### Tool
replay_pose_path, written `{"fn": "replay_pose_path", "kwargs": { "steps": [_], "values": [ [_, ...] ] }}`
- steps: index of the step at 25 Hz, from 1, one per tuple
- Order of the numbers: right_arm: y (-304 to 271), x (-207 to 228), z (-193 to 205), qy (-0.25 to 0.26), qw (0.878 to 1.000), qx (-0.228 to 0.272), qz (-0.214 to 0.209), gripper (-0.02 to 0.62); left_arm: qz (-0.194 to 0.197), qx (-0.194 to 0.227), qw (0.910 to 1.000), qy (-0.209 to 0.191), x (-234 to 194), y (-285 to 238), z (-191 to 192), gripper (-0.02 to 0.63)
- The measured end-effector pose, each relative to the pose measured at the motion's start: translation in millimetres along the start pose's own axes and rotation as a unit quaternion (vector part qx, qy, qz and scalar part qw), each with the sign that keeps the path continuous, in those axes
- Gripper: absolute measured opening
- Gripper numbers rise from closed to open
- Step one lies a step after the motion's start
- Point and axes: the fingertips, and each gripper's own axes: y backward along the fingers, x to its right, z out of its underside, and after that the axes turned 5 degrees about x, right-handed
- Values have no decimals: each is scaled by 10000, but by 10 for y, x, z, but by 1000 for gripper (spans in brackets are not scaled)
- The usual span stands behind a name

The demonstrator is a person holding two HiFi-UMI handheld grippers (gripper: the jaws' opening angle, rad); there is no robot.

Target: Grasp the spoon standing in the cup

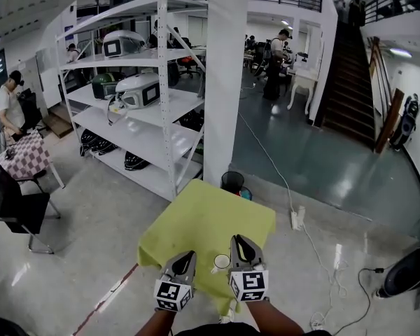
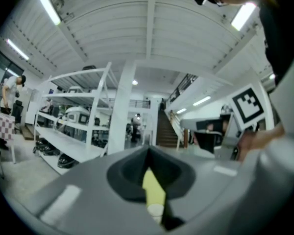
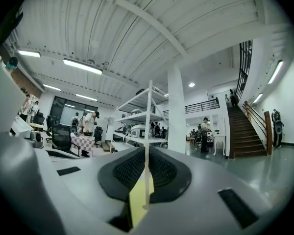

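You are at the approach step, with nothing grasped yet. The cup (image 1: 222, 261) stands on the near part of the yellow-green worktop (image 1: 196, 215), between your two tools and close to your body. A pale sliver leaning off its near-left rim looks like the spoon (image 1: 214, 268), though it is too small in the head view to be sure. Your left tool (image 1: 187, 256) hangs just to the cup's left. Its own view shows the jaws meeting at the tips, with only a narrow wedge of yellow cloth and the pale cup rim (image 2: 155, 210) visible low between them, and it holds nothing. Your right tool (image 1: 239, 241) sits just to the cup's right with its tips reaching past the cup. In its own view the jaws stand all but together, with a thin slit of light and a strip of yellow between them, and they are empty too. For the next move, I judge you need to spread the jaws of whichever tool you choose. Draw it back and above the cup, line the gap up on the spoon's handle, then come down and close on the handle without nudging the cup, which looks light enough to tip.
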Motion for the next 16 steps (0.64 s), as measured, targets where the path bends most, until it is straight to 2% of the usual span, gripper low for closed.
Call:
{"fn": "replay_pose_path", "kwargs": {
  "steps": [16],
  "values": [
    [-2,-28,20,-26,10000,18,37,26,-173,106,9998,-20,-133,58,-101,6]
  ]
}}
